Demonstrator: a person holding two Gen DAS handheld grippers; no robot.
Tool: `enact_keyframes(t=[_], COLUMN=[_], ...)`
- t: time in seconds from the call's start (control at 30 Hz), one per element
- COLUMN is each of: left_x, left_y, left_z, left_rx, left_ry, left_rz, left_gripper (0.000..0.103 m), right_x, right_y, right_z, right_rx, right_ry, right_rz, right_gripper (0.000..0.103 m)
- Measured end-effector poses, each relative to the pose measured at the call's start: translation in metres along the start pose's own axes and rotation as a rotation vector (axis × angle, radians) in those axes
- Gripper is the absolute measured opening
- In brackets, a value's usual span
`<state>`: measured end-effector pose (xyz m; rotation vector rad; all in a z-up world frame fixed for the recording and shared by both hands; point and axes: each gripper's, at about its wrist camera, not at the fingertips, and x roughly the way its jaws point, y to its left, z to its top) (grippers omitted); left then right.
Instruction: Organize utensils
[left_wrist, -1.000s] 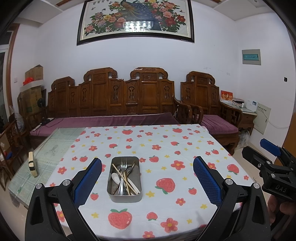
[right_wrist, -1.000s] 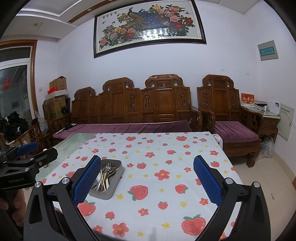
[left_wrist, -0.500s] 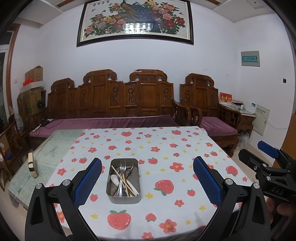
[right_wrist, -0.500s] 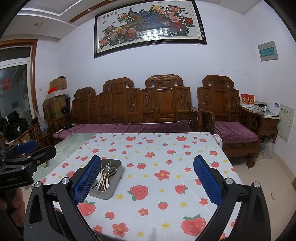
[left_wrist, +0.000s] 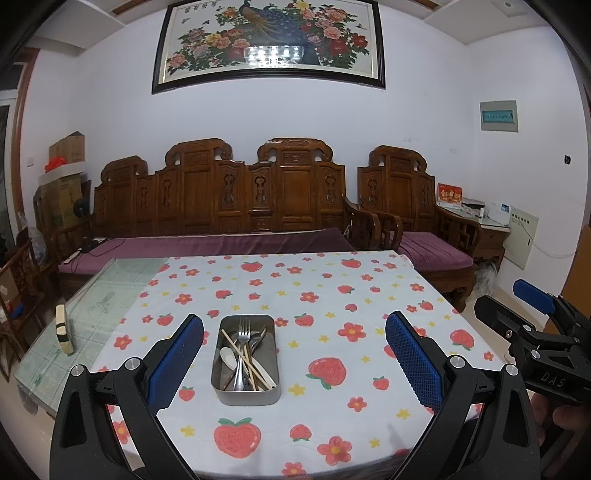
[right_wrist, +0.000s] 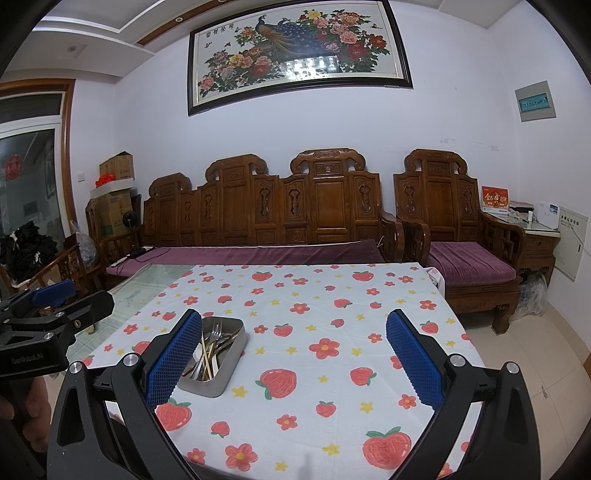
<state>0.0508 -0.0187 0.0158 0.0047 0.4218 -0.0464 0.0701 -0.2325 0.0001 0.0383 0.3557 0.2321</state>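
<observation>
A rectangular metal tin (left_wrist: 245, 395) stands on the strawberry-print tablecloth (left_wrist: 325, 317) near the table's front edge. It holds a fork (left_wrist: 242, 334), a white spoon (left_wrist: 228, 357), chopsticks and other metal utensils, piled together. My left gripper (left_wrist: 294, 363) is open and empty, held above the front edge with the tin between its fingers in view. My right gripper (right_wrist: 294, 363) is open and empty, to the right of the tin (right_wrist: 221, 384), whose left part hides behind its left finger (right_wrist: 173, 363). Each gripper shows at the edge of the other's view.
The cloth leaves a glass-topped strip of table (left_wrist: 92, 306) bare on the left, with a small pale block (left_wrist: 63, 328) on it. A carved wooden sofa (left_wrist: 229, 206) and armchair (left_wrist: 413, 221) stand behind the table. Tiled floor (right_wrist: 524, 362) lies to the right.
The left wrist view has shifted a little: the tin and table now sit slightly higher and farther in the frame. The right gripper has barely moved. Both stay open.
</observation>
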Motion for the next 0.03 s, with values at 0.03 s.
enact_keyframes(t=[0.03], left_x=[0.0], left_y=[0.0], left_z=[-0.0001], left_rx=[0.0], left_ry=[0.0], left_rz=[0.0], left_gripper=[0.095], right_x=[0.0005], right_y=[-0.0002], right_z=[0.0001], right_rx=[0.0], right_ry=[0.0], right_rz=[0.0], right_gripper=[0.1])
